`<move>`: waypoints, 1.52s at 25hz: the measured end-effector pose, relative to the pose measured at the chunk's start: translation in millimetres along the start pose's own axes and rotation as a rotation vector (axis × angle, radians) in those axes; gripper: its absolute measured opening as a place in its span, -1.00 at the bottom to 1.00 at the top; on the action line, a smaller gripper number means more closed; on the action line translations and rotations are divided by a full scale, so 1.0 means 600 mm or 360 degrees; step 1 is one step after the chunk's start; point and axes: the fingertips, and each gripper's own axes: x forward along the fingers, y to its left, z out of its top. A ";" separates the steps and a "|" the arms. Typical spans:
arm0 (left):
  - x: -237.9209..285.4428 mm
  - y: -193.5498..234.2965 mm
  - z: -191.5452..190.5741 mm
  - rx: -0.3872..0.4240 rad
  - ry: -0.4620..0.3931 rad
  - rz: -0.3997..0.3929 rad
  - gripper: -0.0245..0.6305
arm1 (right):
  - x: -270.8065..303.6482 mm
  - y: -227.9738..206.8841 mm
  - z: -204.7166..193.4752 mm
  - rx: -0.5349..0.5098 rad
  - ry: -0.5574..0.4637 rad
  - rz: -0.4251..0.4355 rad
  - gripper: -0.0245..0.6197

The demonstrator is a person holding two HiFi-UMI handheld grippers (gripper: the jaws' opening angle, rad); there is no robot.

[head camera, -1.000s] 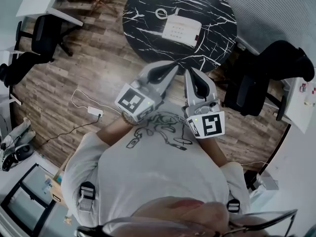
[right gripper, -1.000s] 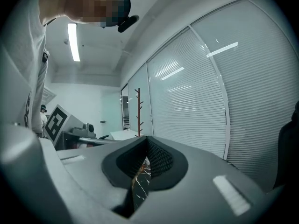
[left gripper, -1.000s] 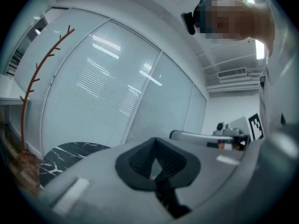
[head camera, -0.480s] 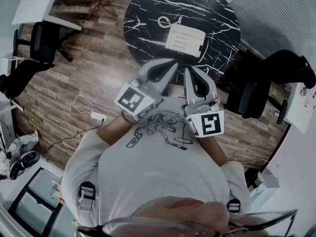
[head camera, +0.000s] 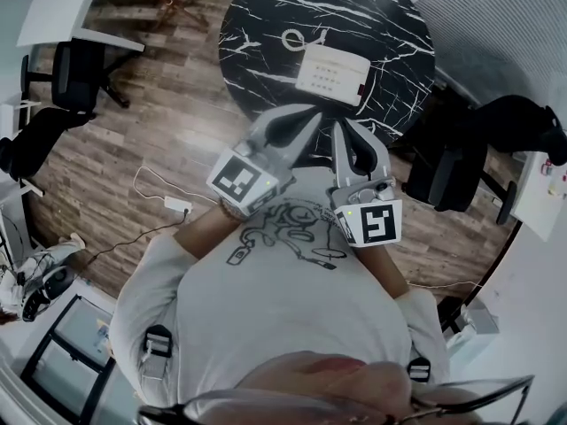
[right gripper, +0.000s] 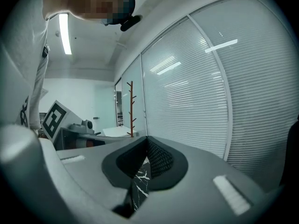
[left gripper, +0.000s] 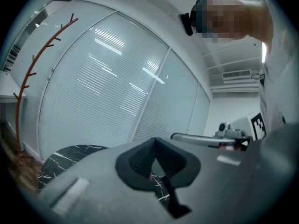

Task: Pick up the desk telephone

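Desk telephone (head camera: 332, 73) sits flat on the round black marble table (head camera: 266, 25), right of centre in the head view. White body, keypad rows face up. Long axis runs from upper left to lower right across that view, slightly slanted; a small dark red patch at its lower-right end. Can't tell which edge is the front. Coiled cord (head camera: 296, 39) lies just beside its upper-left corner, on the tabletop. Both tools are apart from the phone, tips over the table's near rim, side by side and angled toward each other. Left gripper (head camera: 307, 120): jaws fully closed, pads meet at the tip, nothing between them; only marble shows through the gap behind the pads in the left gripper view. Right gripper (head camera: 341, 131): same, jaws closed pad to pad, empty, marble visible behind. Neither touches the phone or the cord. Further out: wood-plank floor (head camera: 177, 113), black office chair (head camera: 75, 65) at left, another black chair (head camera: 461, 162) at right, a white cable with adapter (head camera: 175, 204) on the floor, and a red-brown coat stand (left gripper: 25, 83) against the blinds (left gripper: 103, 83).
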 end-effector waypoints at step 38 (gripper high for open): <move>0.155 0.250 -0.301 -0.0097 0.0351 0.0254 -0.34 | 0.103 -0.277 -0.335 0.0151 0.0397 -0.0254 -0.30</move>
